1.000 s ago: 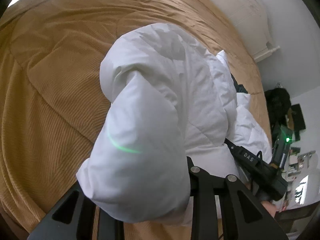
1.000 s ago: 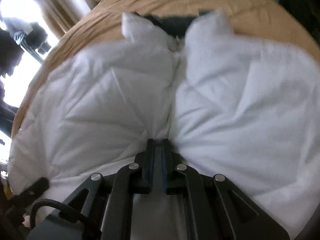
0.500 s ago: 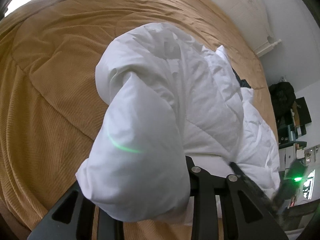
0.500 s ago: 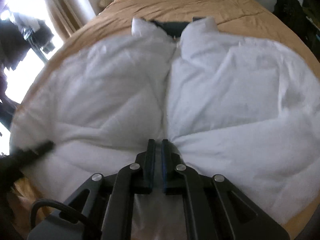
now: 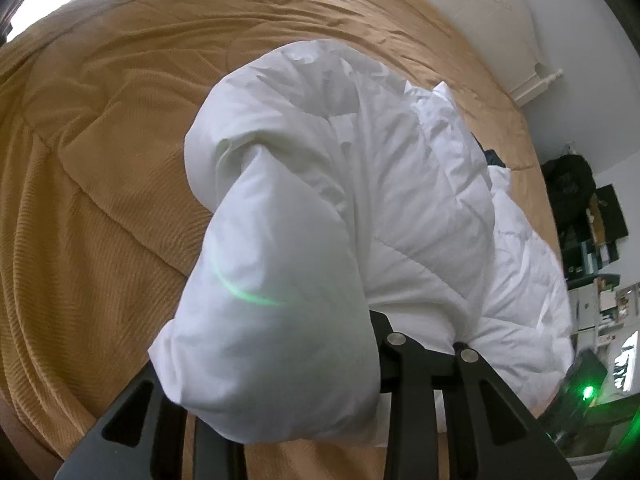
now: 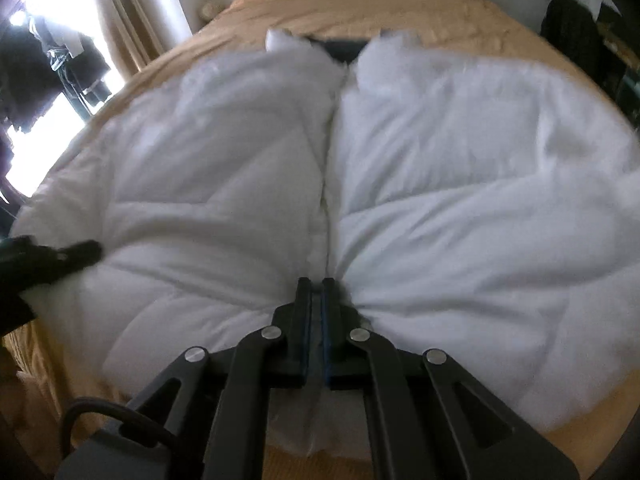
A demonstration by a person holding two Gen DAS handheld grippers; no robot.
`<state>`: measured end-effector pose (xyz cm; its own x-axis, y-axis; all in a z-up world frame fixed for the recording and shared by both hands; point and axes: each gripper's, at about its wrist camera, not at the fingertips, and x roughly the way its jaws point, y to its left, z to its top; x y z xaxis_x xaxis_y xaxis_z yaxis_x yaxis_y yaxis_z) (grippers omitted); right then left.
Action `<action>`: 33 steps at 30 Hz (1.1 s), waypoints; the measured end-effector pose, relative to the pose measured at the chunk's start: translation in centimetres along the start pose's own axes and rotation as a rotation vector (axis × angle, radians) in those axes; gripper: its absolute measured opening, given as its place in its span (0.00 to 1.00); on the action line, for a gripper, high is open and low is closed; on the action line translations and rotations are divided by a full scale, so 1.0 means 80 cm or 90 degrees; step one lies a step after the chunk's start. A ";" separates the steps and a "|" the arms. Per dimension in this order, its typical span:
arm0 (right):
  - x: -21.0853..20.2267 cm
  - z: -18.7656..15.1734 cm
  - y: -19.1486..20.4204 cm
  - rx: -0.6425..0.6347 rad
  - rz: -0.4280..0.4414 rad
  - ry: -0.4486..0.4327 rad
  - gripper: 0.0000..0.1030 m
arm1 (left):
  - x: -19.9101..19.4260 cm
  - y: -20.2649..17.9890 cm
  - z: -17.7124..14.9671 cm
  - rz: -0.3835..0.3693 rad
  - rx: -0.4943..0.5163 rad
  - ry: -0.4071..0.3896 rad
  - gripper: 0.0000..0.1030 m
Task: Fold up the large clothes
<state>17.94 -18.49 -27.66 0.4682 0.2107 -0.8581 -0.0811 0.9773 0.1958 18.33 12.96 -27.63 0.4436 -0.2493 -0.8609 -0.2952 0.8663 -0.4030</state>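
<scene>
Both grippers clamp the white quilted puffer jacket (image 6: 440, 168): right gripper (image 6: 316, 292) on its hem, left gripper (image 5: 280, 380) on the bulky sleeve (probably to fold it inward) over the tan bedspread (image 5: 100, 160).

The right gripper (image 6: 316, 292) pinches the hem of a white puffer jacket (image 6: 460, 184) spread on the tan bed (image 6: 360, 4); the left gripper (image 6: 80, 252) touches its side.

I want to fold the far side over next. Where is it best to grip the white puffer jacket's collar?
Probably the right collar tip of the white puffer jacket: it stands up from the tan bedspread, so a claw coming from above could pinch it.
</scene>
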 end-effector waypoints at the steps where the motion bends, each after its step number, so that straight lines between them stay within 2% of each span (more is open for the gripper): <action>1: -0.003 0.008 -0.007 0.021 0.022 0.009 0.03 | -0.002 -0.002 0.001 0.010 0.008 -0.005 0.31; 2: -0.016 0.015 -0.020 0.064 0.060 0.008 0.05 | -0.003 -0.001 0.003 0.009 0.009 -0.005 0.31; 3: -0.032 0.017 -0.032 0.102 0.087 -0.003 0.15 | -0.003 0.001 0.004 0.003 0.004 -0.001 0.31; 4: -0.056 0.018 -0.050 0.143 0.100 -0.031 0.34 | -0.002 0.005 0.005 -0.003 -0.005 0.004 0.31; 5: -0.088 0.015 -0.071 0.183 0.097 -0.080 0.49 | -0.001 0.008 0.005 -0.008 -0.011 0.007 0.31; 6: -0.114 0.010 -0.089 0.212 0.084 -0.122 0.81 | 0.000 0.009 0.005 -0.011 -0.016 0.008 0.31; 7: -0.142 0.002 -0.114 0.245 0.063 -0.166 0.98 | 0.001 0.011 0.005 -0.012 -0.017 0.008 0.33; 8: -0.165 -0.008 -0.140 0.277 0.040 -0.190 1.00 | 0.001 0.011 0.004 -0.011 -0.016 0.007 0.33; 10: -0.186 -0.029 -0.188 0.337 0.039 -0.182 1.00 | 0.002 0.012 0.004 -0.012 -0.017 0.005 0.33; 12: -0.184 -0.054 -0.236 0.413 0.055 -0.159 1.00 | 0.002 0.013 0.004 -0.014 -0.022 0.006 0.33; 13: -0.176 -0.064 -0.256 0.449 0.077 -0.148 1.00 | 0.003 0.012 0.004 -0.014 -0.022 0.005 0.34; 15: -0.150 -0.083 -0.282 0.504 0.159 -0.124 1.00 | 0.003 0.013 0.003 -0.013 -0.022 0.006 0.34; 18: -0.109 -0.078 -0.283 0.518 0.224 -0.084 1.00 | 0.004 0.015 0.004 -0.013 -0.025 0.008 0.35; 21: -0.063 -0.070 -0.273 0.507 0.204 -0.036 0.97 | 0.004 0.016 0.006 -0.013 -0.028 0.011 0.35; 22: -0.055 -0.069 -0.270 0.504 0.207 -0.038 0.82 | 0.004 0.016 0.006 -0.013 -0.028 0.011 0.35; 23: -0.053 -0.069 -0.268 0.502 0.205 -0.047 0.71 | 0.004 0.016 0.006 -0.014 -0.028 0.011 0.35; 24: -0.055 -0.069 -0.266 0.506 0.204 -0.057 0.50 | 0.004 0.016 0.006 -0.015 -0.028 0.010 0.35; 25: -0.063 -0.068 -0.265 0.500 0.212 -0.073 0.34 | 0.003 0.016 0.007 -0.017 -0.029 0.010 0.34; 28: -0.100 -0.057 -0.244 0.454 0.186 -0.089 0.21 | -0.006 0.016 0.008 -0.014 -0.032 0.001 0.31; 30: -0.125 -0.056 -0.230 0.458 0.199 -0.090 0.19 | -0.025 0.014 0.008 0.002 -0.026 -0.023 0.30; 33: -0.156 -0.084 -0.217 0.476 0.210 -0.076 0.20 | -0.055 0.022 -0.003 -0.007 -0.017 -0.042 0.30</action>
<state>7.56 -37.90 -23.54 0.6169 0.4398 -0.6527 0.3559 0.5838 0.7298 15.68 15.48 -24.66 0.5017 -0.2284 -0.8344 -0.3129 0.8513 -0.4212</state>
